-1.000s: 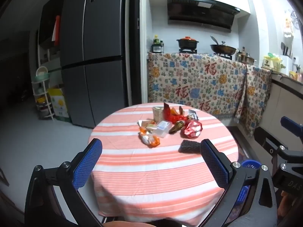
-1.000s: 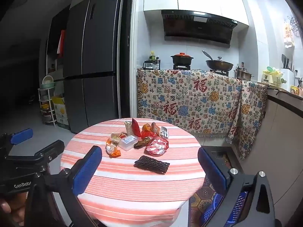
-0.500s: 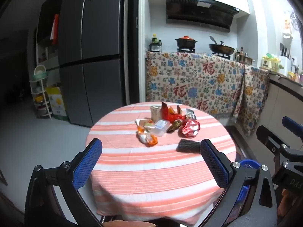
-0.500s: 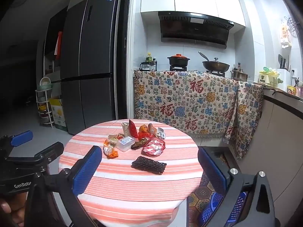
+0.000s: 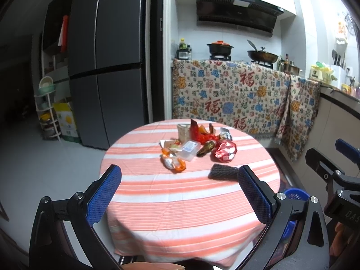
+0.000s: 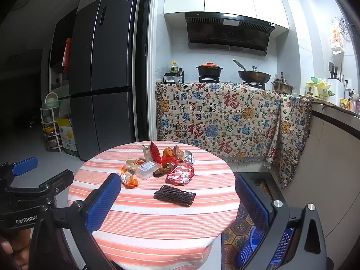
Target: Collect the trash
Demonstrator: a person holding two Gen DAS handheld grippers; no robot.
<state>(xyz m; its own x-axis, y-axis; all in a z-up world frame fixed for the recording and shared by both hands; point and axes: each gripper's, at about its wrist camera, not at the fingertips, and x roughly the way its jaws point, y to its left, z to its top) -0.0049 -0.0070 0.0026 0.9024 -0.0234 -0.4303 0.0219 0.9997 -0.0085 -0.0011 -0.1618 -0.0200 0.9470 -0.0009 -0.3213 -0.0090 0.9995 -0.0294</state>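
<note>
We find both claws, left [image 5: 180, 192] and right [image 6: 177, 199], spread wide and empty short of the wrappers [image 6: 157, 168] heaped on the counter [image 6: 157, 220].

Both wrist views look forward and slightly down from beyond the near edge of the round tabletop [image 5: 180, 193], side by side, sharing its wrappers [image 6: 180, 174], fridge [image 6: 105, 67] and stove counter behind.

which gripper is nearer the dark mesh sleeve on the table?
Probably right, narrowly. The dark mesh sleeve lies straight ahead of the right gripper, between its open jaws; for the left gripper it sits off by the right-hand jaw.
</note>
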